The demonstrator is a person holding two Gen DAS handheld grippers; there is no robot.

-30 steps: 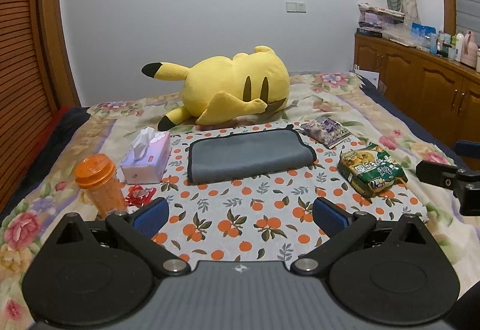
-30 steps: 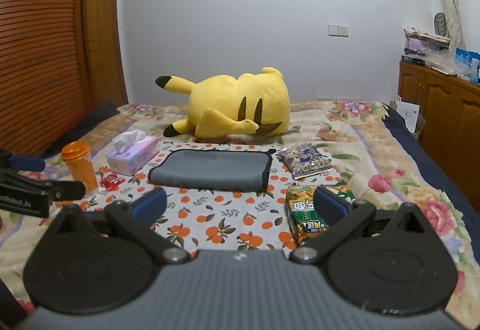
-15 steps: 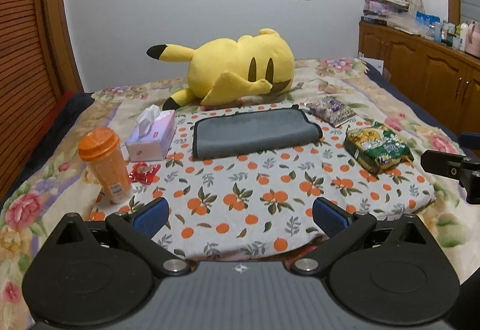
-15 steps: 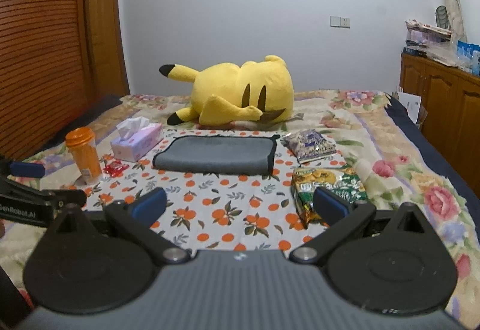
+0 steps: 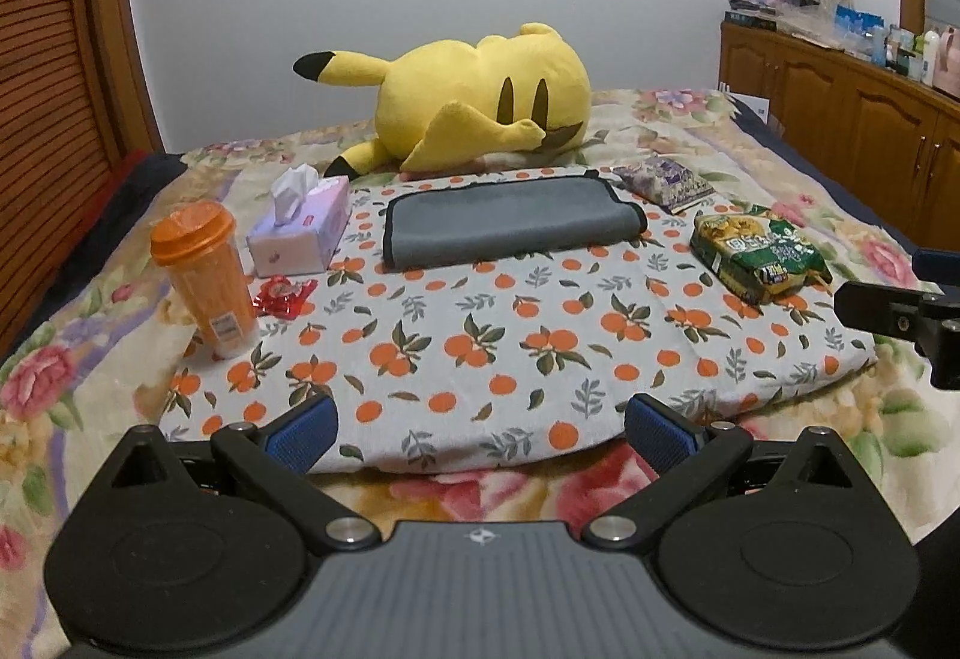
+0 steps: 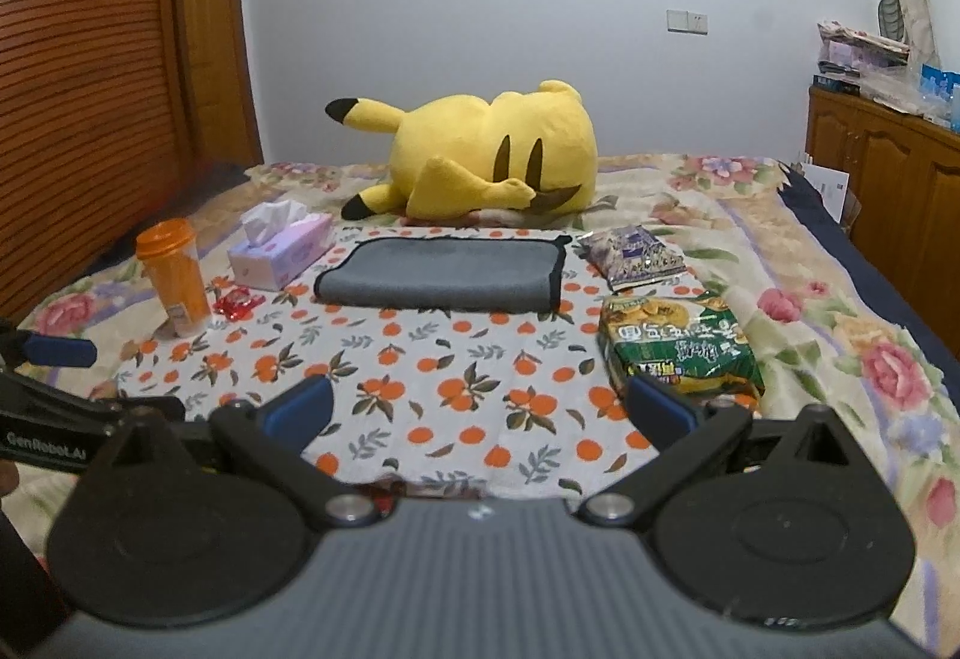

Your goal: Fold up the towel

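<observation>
A grey towel [image 5: 510,224] with a dark trim lies folded in a flat rectangle on an orange-print cloth [image 5: 480,347] on the bed; it also shows in the right wrist view [image 6: 441,275]. My left gripper [image 5: 483,434] is open and empty, near the cloth's front edge and well short of the towel. My right gripper [image 6: 480,413] is open and empty, over the front part of the cloth [image 6: 450,383]. Each gripper shows at the edge of the other's view.
On the cloth stand an orange cup [image 5: 204,269], a tissue box [image 5: 300,230], a red wrapper [image 5: 282,293], a green snack bag [image 5: 759,257] and a purple packet [image 5: 663,179]. A yellow plush toy [image 5: 480,104] lies behind the towel. Wooden cabinets [image 5: 840,119] stand at the right.
Both grippers have drawn back from the towel toward the bed's front; the towel and other objects look smaller and farther. The jaws stayed open. The towel has not moved.
</observation>
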